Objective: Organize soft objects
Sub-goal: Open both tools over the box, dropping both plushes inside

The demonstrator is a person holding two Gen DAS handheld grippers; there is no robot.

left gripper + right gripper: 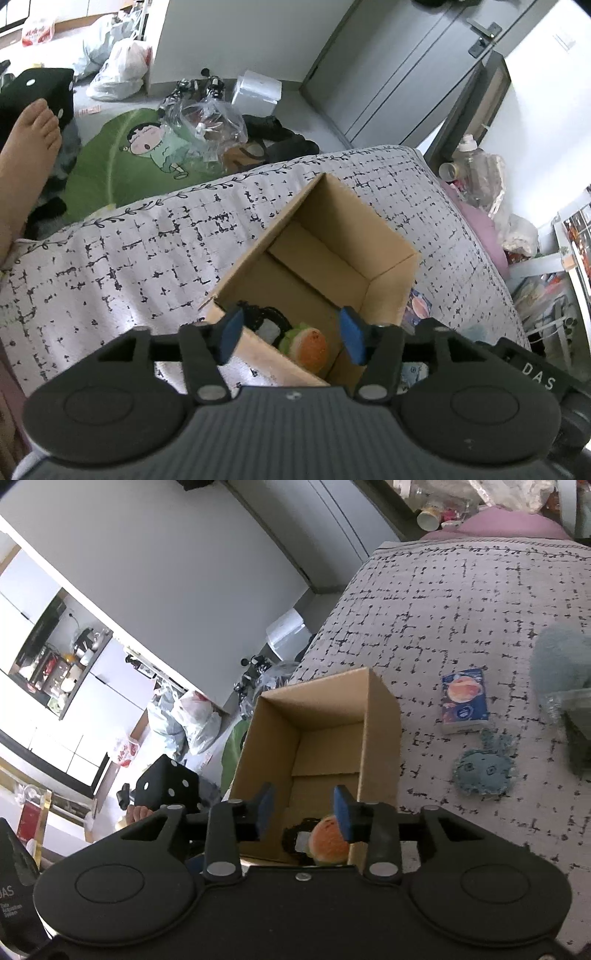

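An open cardboard box (388, 271) stands on the patterned bedspread (129, 258); it also shows in the right wrist view (321, 698). Inside lie an orange and green burger plush (308, 347) and a black and white soft toy (264, 321), also visible in the right wrist view as the burger plush (328, 842) and the black toy (297, 836). My left gripper (291, 338) is open and empty just above the box's near end. My right gripper (304, 814) is open and empty above the box too. A blue round plush (484, 771) lies on the bed right of the box.
A small blue tissue pack (465, 701) lies on the bed near the plush. A grey-blue fluffy item (561, 664) sits at the right edge. The floor beyond holds a green cartoon mat (140, 155), plastic bags (118, 70) and a black dice cushion (166, 782). A bare foot (33, 129) is at left.
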